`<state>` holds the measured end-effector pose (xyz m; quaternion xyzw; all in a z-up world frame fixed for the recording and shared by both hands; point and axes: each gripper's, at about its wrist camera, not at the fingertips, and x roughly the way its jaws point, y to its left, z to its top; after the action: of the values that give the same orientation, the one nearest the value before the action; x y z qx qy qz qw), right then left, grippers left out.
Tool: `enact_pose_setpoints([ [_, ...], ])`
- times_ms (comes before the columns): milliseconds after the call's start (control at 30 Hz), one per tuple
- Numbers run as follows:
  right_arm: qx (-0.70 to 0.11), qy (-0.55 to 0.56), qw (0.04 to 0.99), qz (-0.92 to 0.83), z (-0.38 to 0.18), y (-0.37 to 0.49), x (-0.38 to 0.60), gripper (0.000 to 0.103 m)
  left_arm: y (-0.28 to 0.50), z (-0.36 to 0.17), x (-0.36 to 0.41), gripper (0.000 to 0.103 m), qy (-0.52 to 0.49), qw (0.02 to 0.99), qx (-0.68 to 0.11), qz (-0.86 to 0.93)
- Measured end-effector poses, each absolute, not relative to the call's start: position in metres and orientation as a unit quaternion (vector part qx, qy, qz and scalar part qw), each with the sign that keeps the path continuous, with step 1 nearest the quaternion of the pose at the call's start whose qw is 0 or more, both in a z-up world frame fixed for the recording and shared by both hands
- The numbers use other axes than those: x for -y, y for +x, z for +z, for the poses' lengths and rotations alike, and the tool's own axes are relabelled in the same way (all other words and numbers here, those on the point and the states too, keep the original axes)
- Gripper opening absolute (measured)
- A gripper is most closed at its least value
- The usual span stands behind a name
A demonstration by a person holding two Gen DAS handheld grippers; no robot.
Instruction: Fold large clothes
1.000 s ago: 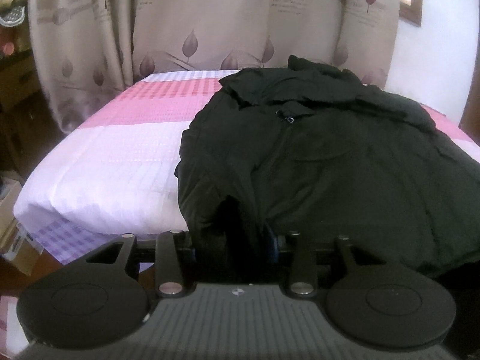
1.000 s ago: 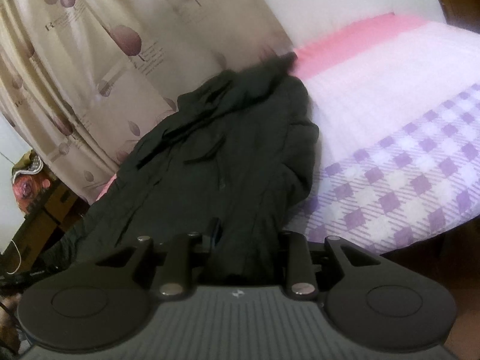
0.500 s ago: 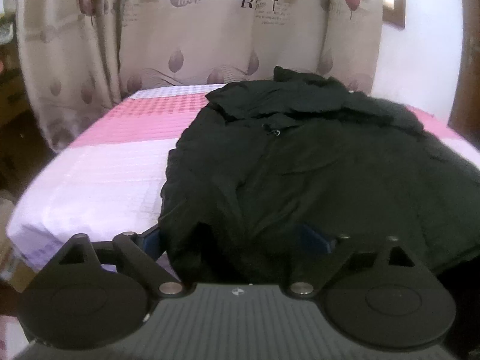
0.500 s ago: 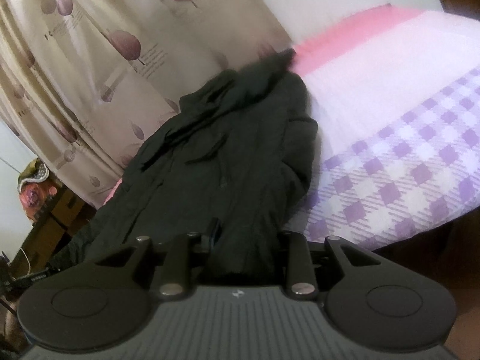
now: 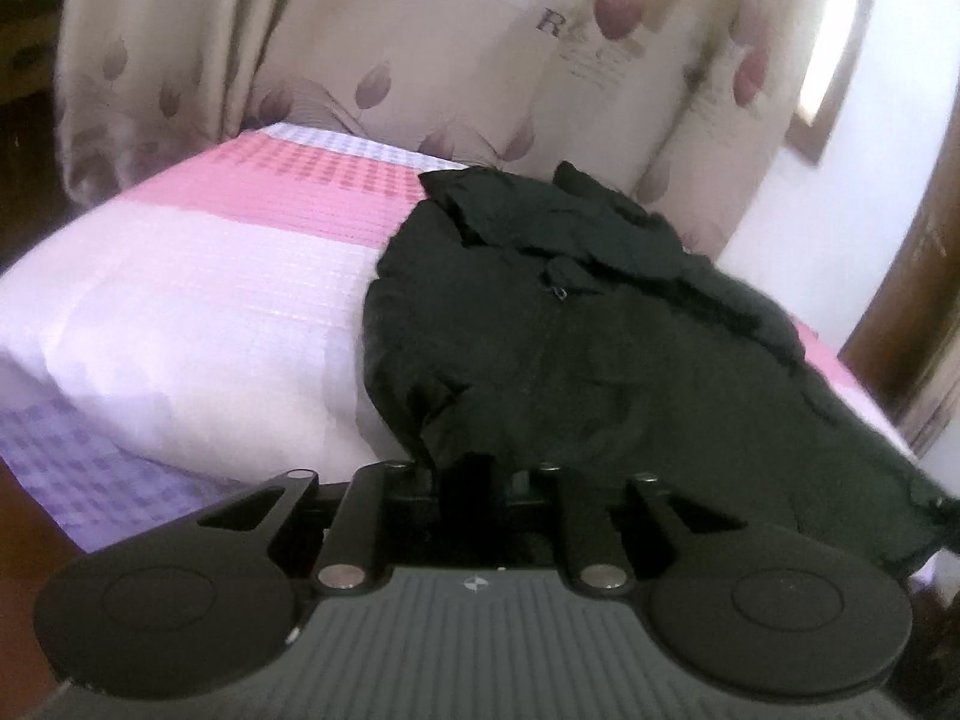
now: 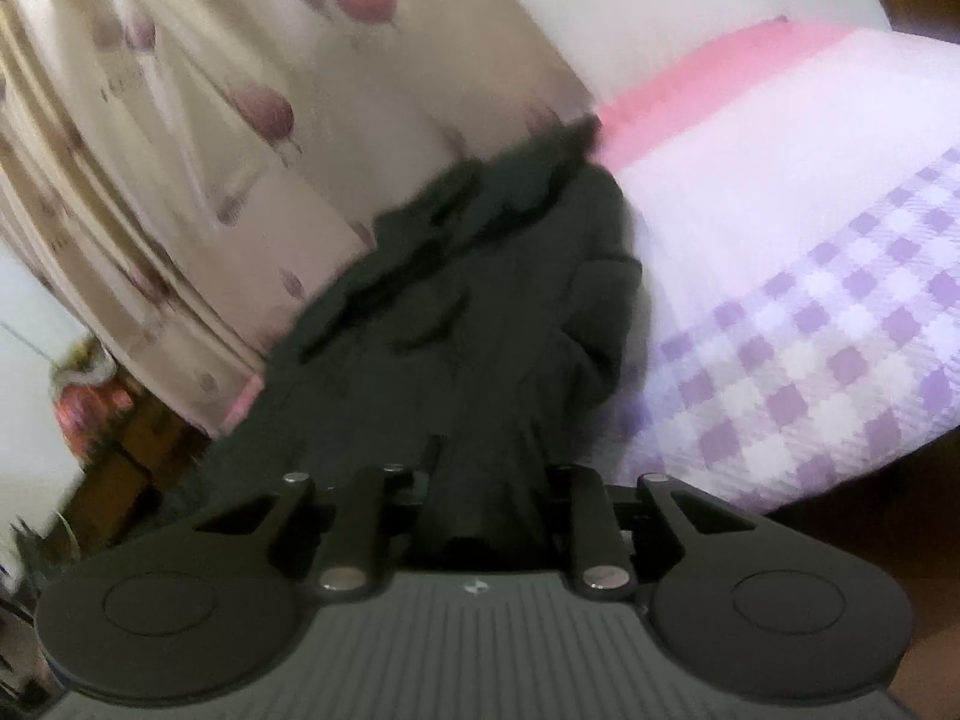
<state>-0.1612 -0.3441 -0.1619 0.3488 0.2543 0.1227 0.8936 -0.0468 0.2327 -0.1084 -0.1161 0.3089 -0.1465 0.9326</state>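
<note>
A large black jacket (image 5: 600, 348) lies spread on the bed, collar toward the curtain, hem at the near edge. It also shows in the right wrist view (image 6: 480, 324). My left gripper (image 5: 474, 474) is shut on the jacket's near left hem. My right gripper (image 6: 480, 492) is shut on the near right hem; cloth bunches between its fingers. Both views are blurred.
The bed (image 5: 180, 312) has a white, pink and purple-check cover (image 6: 810, 360). A beige leaf-print curtain (image 5: 390, 42) hangs behind it. A white wall and wooden door frame (image 5: 912, 312) stand at right. Wooden furniture and clutter (image 6: 102, 420) sit at left.
The left gripper opened wide half a second ago and has now shut on the hem again, further left. Both grippers have moved; the views have tilted and blurred.
</note>
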Motion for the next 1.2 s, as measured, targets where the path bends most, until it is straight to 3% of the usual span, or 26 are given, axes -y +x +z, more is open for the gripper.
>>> enact_pose_setpoints([
  [33, -0.253, 0.345, 0.895, 0.124, -0.159, -0.162, 0.345, 0.020, -0.045, -0.110, -0.236, 0.028, -0.121, 0.930, -0.314, -0.146],
  [167, -0.276, 0.321, 0.897, 0.127, -0.158, -0.158, 0.342, 0.022, -0.041, -0.119, -0.242, 0.063, -0.117, 0.927, -0.324, -0.148],
  [267, -0.283, 0.341, 0.888, 0.120, -0.166, -0.159, 0.346, 0.030, -0.039, -0.126, -0.246, 0.065, -0.148, 0.919, -0.325, -0.167],
  [333, -0.284, 0.349, 0.885, 0.122, -0.171, -0.161, 0.347, 0.040, -0.035, -0.131, -0.246, 0.063, -0.167, 0.909, -0.331, -0.190],
  [400, -0.288, 0.355, 0.880, 0.129, -0.173, -0.162, 0.344, 0.052, -0.033, -0.135, -0.242, 0.045, -0.170, 0.901, -0.342, -0.207],
  [433, -0.285, 0.358, 0.879, 0.134, -0.173, -0.161, 0.343, 0.054, -0.031, -0.136, -0.239, 0.026, -0.167, 0.900, -0.347, -0.204],
  [500, -0.284, 0.353, 0.882, 0.133, -0.173, -0.159, 0.339, 0.053, -0.031, -0.139, -0.238, 0.017, -0.181, 0.899, -0.345, -0.201],
  [533, -0.285, 0.345, 0.884, 0.135, -0.172, -0.157, 0.336, 0.045, -0.031, -0.139, -0.240, 0.013, -0.194, 0.898, -0.341, -0.201],
  [567, -0.288, 0.339, 0.886, 0.133, -0.172, -0.155, 0.333, 0.029, -0.033, -0.138, -0.242, 0.012, -0.208, 0.897, -0.336, -0.199],
  [667, -0.288, 0.344, 0.885, 0.128, -0.173, -0.154, 0.330, 0.016, -0.041, -0.130, -0.247, 0.010, -0.242, 0.896, -0.313, -0.200],
  [900, -0.238, 0.399, 0.872, 0.151, -0.160, -0.170, 0.348, 0.014, -0.053, -0.103, -0.243, 0.010, -0.228, 0.908, -0.277, -0.217],
  [1200, -0.230, 0.440, 0.853, 0.160, -0.172, -0.191, 0.350, 0.014, -0.068, -0.110, -0.257, 0.010, -0.243, 0.903, -0.275, -0.222],
])
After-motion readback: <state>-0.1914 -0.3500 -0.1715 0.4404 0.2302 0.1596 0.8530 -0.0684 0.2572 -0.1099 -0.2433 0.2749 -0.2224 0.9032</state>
